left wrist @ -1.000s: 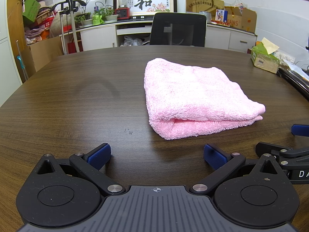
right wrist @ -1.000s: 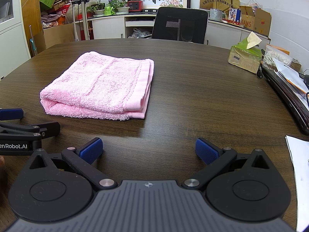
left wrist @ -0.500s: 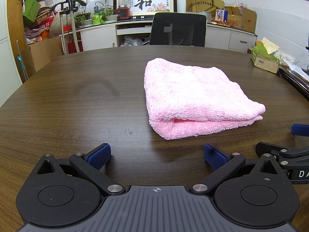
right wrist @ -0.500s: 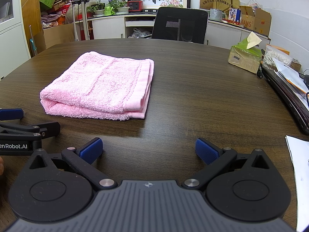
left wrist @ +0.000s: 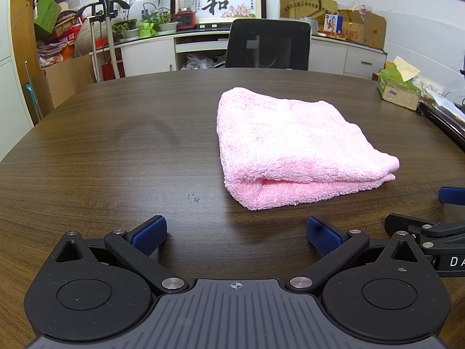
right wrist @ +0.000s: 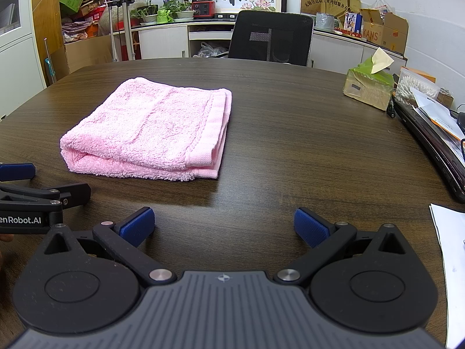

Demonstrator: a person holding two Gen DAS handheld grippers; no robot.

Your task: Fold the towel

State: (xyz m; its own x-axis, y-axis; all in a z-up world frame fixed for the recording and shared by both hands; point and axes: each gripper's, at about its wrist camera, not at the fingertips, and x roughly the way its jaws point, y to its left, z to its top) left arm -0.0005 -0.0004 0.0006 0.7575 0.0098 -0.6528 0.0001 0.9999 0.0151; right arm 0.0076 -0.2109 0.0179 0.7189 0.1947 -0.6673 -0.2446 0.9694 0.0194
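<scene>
The folded pink towel (left wrist: 293,145) lies on the dark wooden table (left wrist: 116,151) just ahead, between the left gripper (left wrist: 236,231) and right gripper (right wrist: 223,224), both spread wide and empty, neither clearly nearer.

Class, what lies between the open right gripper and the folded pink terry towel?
Only bare dark wood table separates the right gripper from the folded pink terry towel, seen in the right wrist view.
</scene>
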